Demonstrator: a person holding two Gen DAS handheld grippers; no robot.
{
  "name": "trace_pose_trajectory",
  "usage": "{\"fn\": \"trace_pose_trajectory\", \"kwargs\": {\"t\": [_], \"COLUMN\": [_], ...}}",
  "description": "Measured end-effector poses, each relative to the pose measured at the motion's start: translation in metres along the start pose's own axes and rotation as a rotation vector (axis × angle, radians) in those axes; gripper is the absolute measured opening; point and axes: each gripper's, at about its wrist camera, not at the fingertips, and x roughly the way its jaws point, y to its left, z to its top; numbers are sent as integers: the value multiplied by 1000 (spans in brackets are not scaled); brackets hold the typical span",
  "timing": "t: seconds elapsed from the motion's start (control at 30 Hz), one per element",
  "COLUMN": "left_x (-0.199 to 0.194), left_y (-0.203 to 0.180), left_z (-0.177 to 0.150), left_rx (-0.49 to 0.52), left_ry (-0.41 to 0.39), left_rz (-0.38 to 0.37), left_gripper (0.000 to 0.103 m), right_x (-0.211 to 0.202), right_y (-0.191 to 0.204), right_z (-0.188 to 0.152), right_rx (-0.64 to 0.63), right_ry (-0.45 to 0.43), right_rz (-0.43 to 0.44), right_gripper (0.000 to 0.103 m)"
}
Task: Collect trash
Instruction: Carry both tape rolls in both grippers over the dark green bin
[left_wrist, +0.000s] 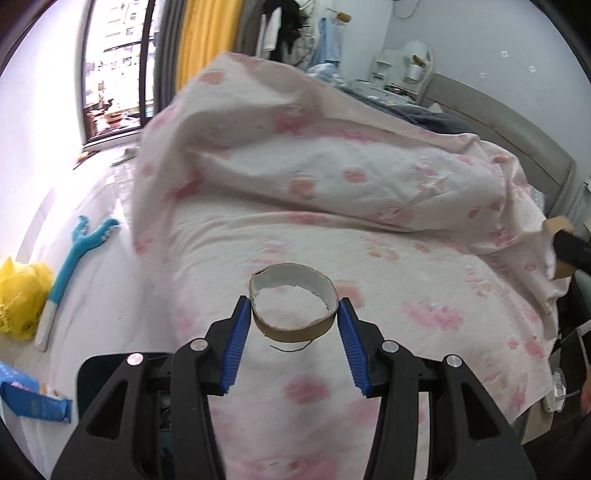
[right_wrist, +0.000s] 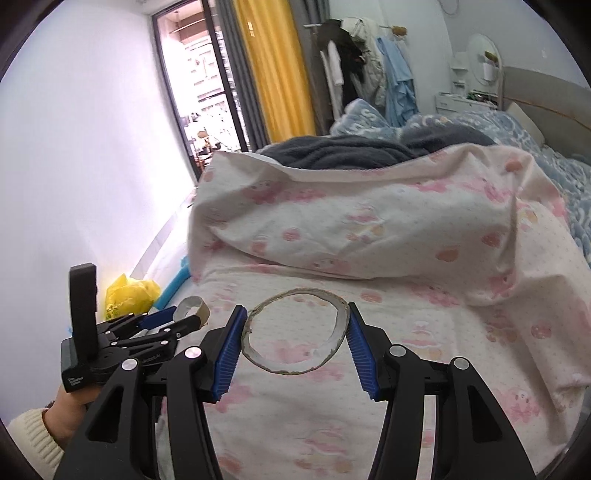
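My left gripper (left_wrist: 293, 312) is shut on a short brown cardboard tape core (left_wrist: 295, 328), held above the pink-patterned bed sheet (left_wrist: 424, 295). That same gripper (right_wrist: 186, 317) with its core (right_wrist: 194, 306) shows at the lower left of the right wrist view, carried by a hand in a cream sleeve (right_wrist: 33, 435). My right gripper (right_wrist: 295, 314) is shut on a wider, thin, flattened cardboard ring (right_wrist: 332, 349), also above the sheet (right_wrist: 443, 332). A yellow plastic bag (left_wrist: 20, 295) lies on the floor beside the bed; in the right wrist view the bag (right_wrist: 131, 293) sits by the wall.
A folded pink quilt (left_wrist: 332, 166) and dark blankets (right_wrist: 351, 151) cover the bed's far half. On the floor to the left lie a blue long-handled brush (left_wrist: 74, 258) and a blue packet (left_wrist: 33, 402). A balcony door (right_wrist: 207, 92), yellow curtain (right_wrist: 273, 66) and clothes rack (right_wrist: 362, 62) stand behind.
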Motion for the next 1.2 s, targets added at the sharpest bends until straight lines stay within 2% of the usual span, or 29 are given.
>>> {"fn": "trace_pose_trajectory", "kwargs": {"t": [0.13, 0.5, 1.2], "left_x": [-5, -5, 18], "left_y": [21, 75, 166], "left_z": [-8, -28, -89], "left_rx": [-2, -61, -197], "left_ry": [10, 86, 373], "left_rz": [71, 137, 224], "left_gripper": [51, 51, 52], "right_x": [0, 20, 76], "right_y": [19, 74, 172], "right_z": [1, 8, -3], "right_rx": [-26, -69, -152], "right_ry": [-2, 4, 109], "right_rz": [17, 96, 210], "right_gripper": [55, 55, 55]}}
